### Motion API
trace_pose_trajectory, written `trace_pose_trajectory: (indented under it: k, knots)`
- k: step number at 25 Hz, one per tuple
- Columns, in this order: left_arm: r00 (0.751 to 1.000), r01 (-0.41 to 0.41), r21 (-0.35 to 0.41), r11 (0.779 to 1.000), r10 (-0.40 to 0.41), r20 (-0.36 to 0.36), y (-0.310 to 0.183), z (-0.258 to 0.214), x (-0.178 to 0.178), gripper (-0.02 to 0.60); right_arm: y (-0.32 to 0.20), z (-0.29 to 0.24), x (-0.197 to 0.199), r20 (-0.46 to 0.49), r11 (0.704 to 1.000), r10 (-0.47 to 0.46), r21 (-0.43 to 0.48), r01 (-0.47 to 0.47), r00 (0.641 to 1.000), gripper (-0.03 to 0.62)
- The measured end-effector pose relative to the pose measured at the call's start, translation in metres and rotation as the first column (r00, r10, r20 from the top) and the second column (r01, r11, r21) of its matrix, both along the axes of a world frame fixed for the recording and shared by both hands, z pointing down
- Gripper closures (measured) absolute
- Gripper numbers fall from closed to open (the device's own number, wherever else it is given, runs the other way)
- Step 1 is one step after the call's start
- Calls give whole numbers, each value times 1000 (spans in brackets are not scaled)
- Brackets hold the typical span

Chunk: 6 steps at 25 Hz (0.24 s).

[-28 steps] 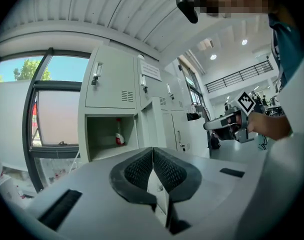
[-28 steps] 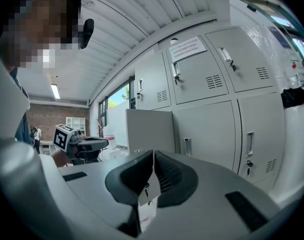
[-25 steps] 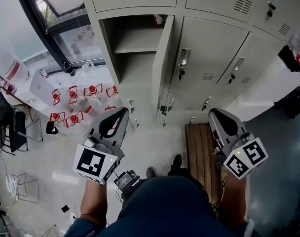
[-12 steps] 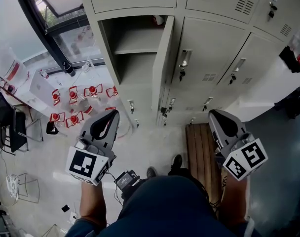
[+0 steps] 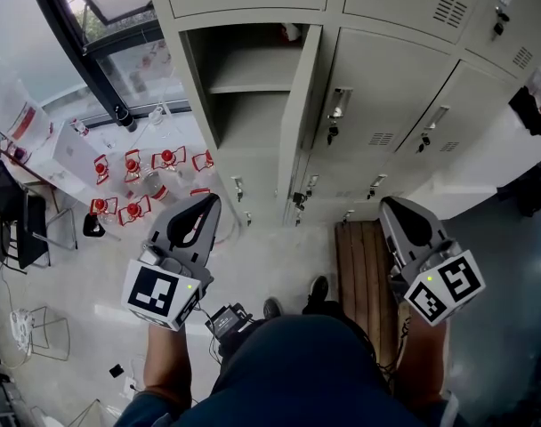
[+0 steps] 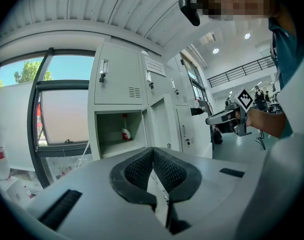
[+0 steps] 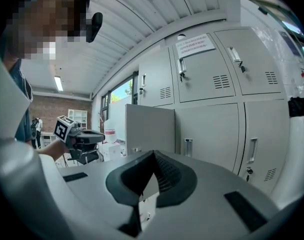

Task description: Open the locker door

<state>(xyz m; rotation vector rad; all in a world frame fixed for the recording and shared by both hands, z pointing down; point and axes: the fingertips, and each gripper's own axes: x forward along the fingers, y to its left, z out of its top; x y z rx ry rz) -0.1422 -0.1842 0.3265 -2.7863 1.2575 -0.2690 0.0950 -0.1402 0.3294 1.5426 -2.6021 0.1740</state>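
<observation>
A beige locker door [image 5: 297,118] stands swung open, edge-on to me, and shows a compartment [image 5: 239,87] with a shelf and a small red-and-white item [image 6: 125,133] inside. My left gripper [image 5: 210,205] hangs well short of the lockers, jaws shut with nothing between them. My right gripper [image 5: 391,210] is held to the right over the bench, also shut and empty. In the right gripper view the open door [image 7: 149,128] shows flat-on, ahead of the jaws. Neither gripper touches the locker.
Closed lockers with handles and keys [image 5: 335,114] fill the wall to the right. A wooden bench [image 5: 364,278] lies below the right gripper. Red-and-white containers [image 5: 146,185] sit on the floor at left by a dark window frame [image 5: 84,56]. My feet [image 5: 317,290] stand near the bench.
My left gripper drifted slightly left and then back right a little. The view shifted down slightly. The right gripper and the door have stayed put.
</observation>
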Motion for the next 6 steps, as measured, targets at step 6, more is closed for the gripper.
trace_pose_trajectory:
  k: [6]
  knots:
    - [1000,-7,-9,1000,7,-2,-4,5,-1,565,-5,3,-1,2,1000,1,-5,-1,1000,559]
